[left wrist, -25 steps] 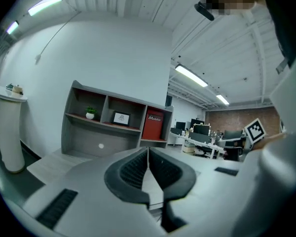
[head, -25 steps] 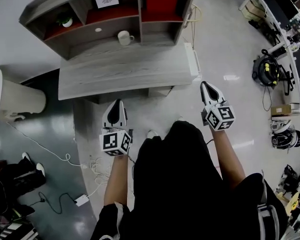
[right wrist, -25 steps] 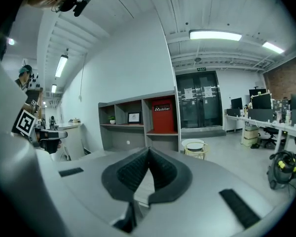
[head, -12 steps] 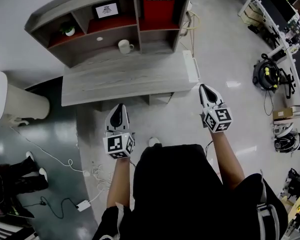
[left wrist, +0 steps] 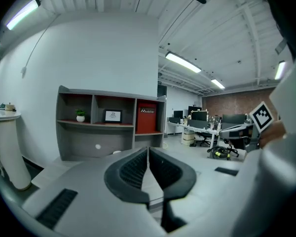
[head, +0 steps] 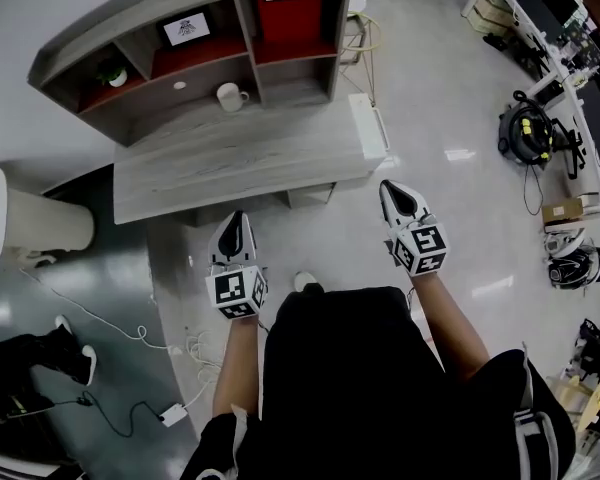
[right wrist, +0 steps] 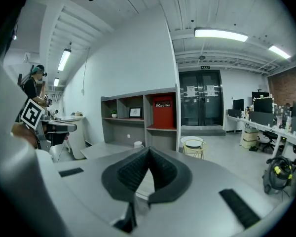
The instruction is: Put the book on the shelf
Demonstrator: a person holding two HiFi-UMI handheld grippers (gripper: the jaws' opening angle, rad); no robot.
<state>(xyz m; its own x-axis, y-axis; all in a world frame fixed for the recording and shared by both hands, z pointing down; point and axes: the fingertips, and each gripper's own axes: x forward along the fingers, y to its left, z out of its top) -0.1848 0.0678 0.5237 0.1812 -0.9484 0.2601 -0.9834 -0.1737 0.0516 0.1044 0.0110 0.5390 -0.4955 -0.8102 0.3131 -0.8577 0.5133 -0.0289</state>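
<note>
A red book [head: 288, 13] printed "Mobilier" stands upright in the right upper compartment of the grey shelf unit [head: 140, 88] at the back of the grey desk [head: 230, 163]. It also shows as the red book [left wrist: 147, 120] in the left gripper view and the red book [right wrist: 163, 113] in the right gripper view. My left gripper [head: 236, 218] hangs over the floor just short of the desk's front edge, shut and empty. My right gripper [head: 388, 186] is off the desk's right front corner, also shut with nothing in it. The shut tips of the left gripper [left wrist: 148, 149] and right gripper [right wrist: 148, 149] point at the shelf.
A white mug [head: 227, 95], a small plant [head: 115, 75] and a framed picture [head: 185, 30] sit in the shelf. A white flat slab [head: 368, 128] lies along the desk's right end. A white round stand [head: 20, 218] is at the left, cables [head: 160, 368] trail on the floor, and a vacuum [head: 528, 128] stands at the right.
The head view has swung a little, so the desk sits further left in it. The right gripper has drifted left and slightly down. Both grippers stay shut and empty.
</note>
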